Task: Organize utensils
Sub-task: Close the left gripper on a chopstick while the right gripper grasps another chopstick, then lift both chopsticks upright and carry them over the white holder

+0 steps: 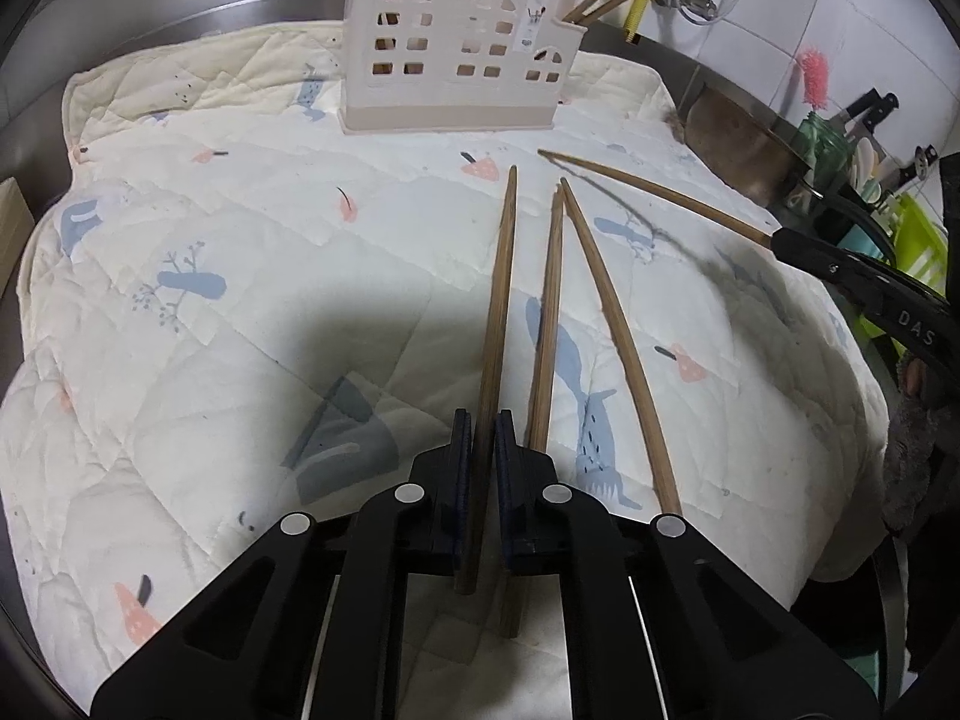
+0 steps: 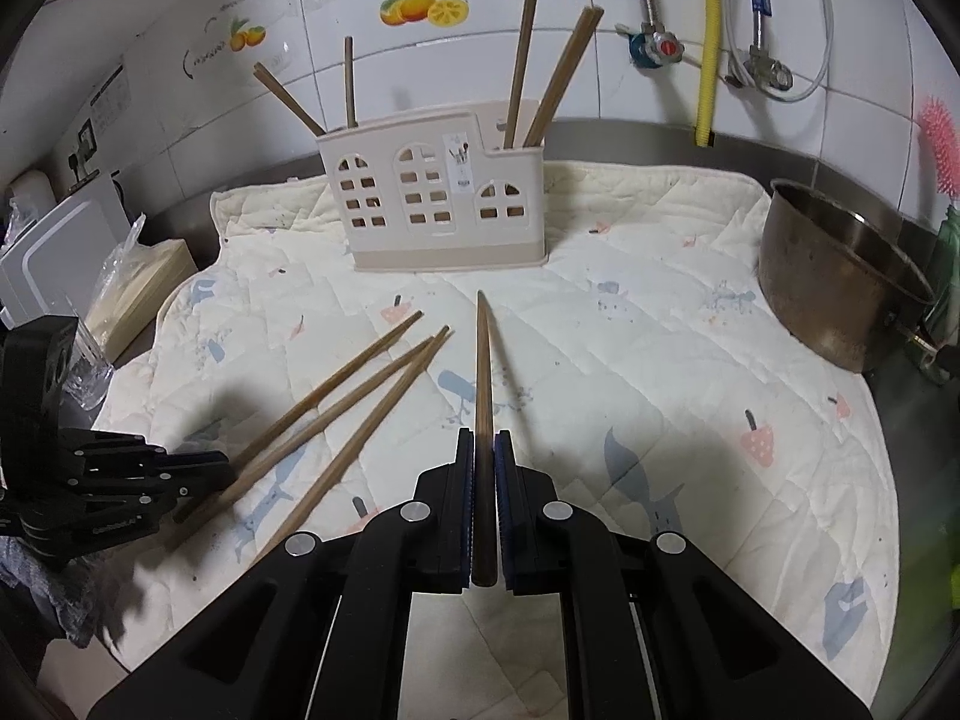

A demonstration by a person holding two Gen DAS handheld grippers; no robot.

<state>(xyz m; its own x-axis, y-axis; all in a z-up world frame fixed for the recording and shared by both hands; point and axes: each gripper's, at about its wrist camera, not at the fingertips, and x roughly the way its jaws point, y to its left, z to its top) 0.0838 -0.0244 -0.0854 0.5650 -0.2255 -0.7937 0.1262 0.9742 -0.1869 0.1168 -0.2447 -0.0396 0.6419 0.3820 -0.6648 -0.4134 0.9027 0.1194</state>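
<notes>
A cream utensil holder (image 1: pixel 456 54) with window cut-outs stands at the back of the quilted mat (image 1: pixel 210 240); it also shows in the right wrist view (image 2: pixel 444 198) with several chopsticks (image 2: pixel 558 72) standing in it. My left gripper (image 1: pixel 483 426) is shut on a wooden chopstick (image 1: pixel 501 300) that points at the holder. Two more chopsticks (image 1: pixel 576 312) lie on the mat just right of it. My right gripper (image 2: pixel 484 444) is shut on another chopstick (image 2: pixel 483 372), held above the mat. In the left wrist view the right gripper (image 1: pixel 786 240) shows at the right with its chopstick (image 1: pixel 654 192).
A steel pot (image 2: pixel 840 282) sits at the mat's right edge. Tiled wall with hoses (image 2: pixel 708 42) and valves is behind the holder. A bagged box (image 2: pixel 138 288) and white boards (image 2: pixel 60 252) stand at the left. A green rack (image 1: pixel 918 252) is at the far right.
</notes>
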